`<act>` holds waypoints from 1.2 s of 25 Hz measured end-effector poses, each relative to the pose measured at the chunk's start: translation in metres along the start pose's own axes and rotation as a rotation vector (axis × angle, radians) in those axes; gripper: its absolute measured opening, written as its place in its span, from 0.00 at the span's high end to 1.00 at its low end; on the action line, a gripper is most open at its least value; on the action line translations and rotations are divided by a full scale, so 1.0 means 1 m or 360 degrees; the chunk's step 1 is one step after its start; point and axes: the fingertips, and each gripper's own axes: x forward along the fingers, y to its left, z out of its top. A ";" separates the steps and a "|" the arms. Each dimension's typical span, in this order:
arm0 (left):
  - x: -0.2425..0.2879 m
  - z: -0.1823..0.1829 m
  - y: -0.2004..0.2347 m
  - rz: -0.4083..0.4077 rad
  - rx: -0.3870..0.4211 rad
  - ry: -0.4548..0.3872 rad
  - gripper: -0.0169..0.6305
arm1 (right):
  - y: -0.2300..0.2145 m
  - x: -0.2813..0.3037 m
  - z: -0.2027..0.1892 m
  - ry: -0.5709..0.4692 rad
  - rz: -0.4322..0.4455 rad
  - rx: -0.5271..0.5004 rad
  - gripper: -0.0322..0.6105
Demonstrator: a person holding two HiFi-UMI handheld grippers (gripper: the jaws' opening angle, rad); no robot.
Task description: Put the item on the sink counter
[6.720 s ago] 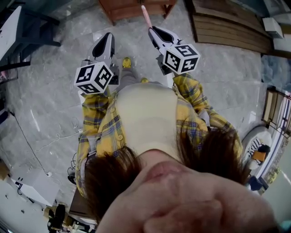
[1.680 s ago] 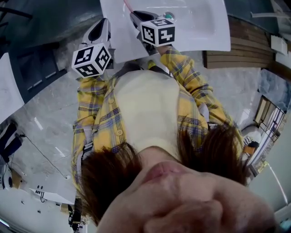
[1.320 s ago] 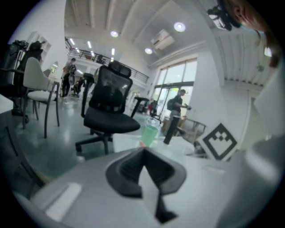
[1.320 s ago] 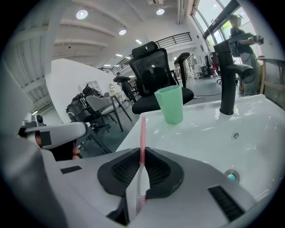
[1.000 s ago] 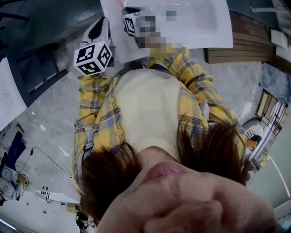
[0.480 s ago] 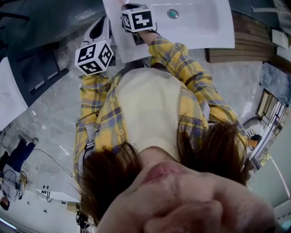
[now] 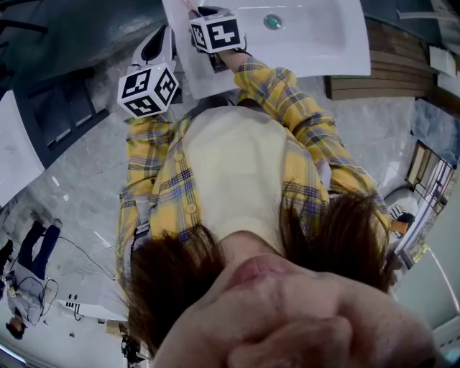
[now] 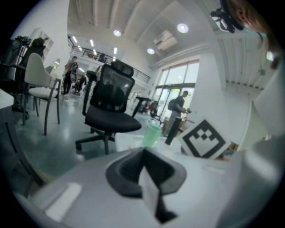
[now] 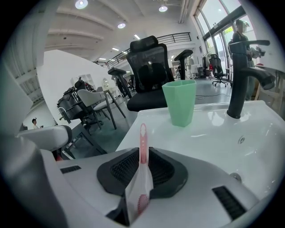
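My right gripper [image 9: 143,156] is shut on a pink toothbrush [image 9: 142,133], whose handle sticks out forward between the jaws. It hovers over the left part of the white sink counter [image 9: 202,133], short of a green cup [image 9: 180,102]. From the head view, the right gripper [image 7: 201,10] reaches over the counter [image 7: 316,52] with the toothbrush tip [image 7: 189,4] at the frame's top. My left gripper [image 7: 159,47] hangs beside the counter's left edge, and its jaws [image 8: 143,153] are shut with nothing between them.
A black faucet [image 9: 239,80] stands behind the basin, whose drain [image 7: 272,21] lies to the right. A black office chair [image 8: 109,111], white chairs [image 8: 38,84] and people stand on the grey floor left of the counter. Wooden boards [image 7: 374,72] lie to the right.
The floor gave way to the sink counter as I came up to it. My right gripper has moved left over the counter with the toothbrush; it has barely shifted in the last half second.
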 end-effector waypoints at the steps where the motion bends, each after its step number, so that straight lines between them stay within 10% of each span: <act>1: 0.000 0.001 -0.001 -0.0001 0.0002 -0.0002 0.96 | 0.000 -0.001 0.001 -0.0004 0.0003 0.0002 0.89; 30: 0.002 0.002 -0.035 0.0040 0.0015 -0.0022 0.96 | -0.024 -0.068 0.005 -0.0133 0.0110 0.0077 0.89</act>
